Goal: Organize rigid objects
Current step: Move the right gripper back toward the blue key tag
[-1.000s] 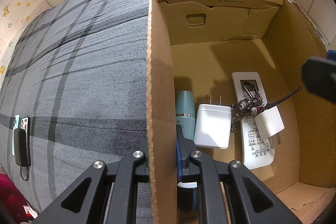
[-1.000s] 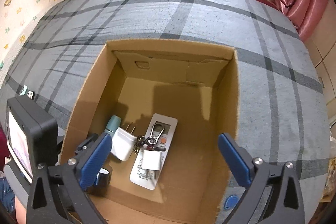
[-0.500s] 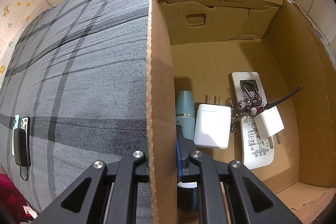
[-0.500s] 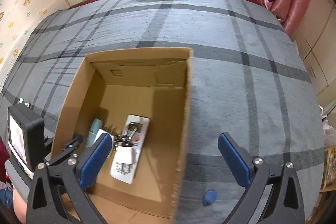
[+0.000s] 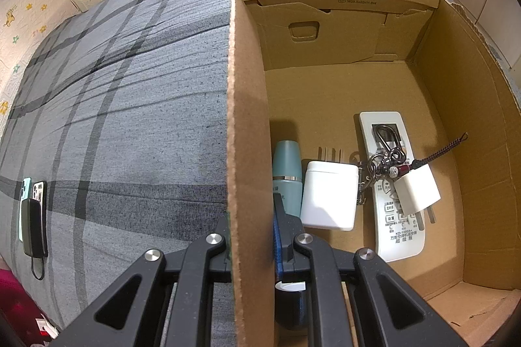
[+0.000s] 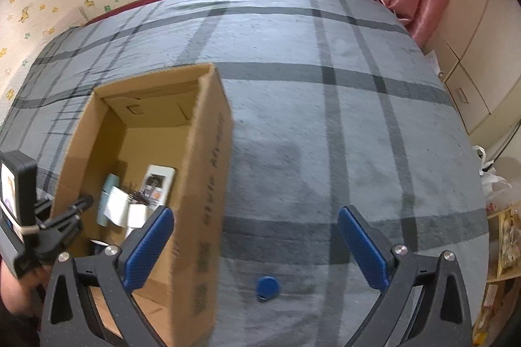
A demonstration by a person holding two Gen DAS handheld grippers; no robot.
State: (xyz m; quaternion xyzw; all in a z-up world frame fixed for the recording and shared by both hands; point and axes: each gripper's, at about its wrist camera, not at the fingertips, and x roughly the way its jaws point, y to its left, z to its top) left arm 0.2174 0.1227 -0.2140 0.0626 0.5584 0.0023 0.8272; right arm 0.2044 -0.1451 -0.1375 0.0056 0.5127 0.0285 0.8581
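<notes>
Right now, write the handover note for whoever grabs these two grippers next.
Left gripper: shut on the left wall of the open brown cardboard box, steadying it.
Right gripper: open, empty, above the grey plaid bedcover beside the box, small round blue object lying below it.
Done, in the box: teal bottle, white square charger, white remote control with metal keyring and smaller white plug on it.
Left: the blue object looks next.
</notes>
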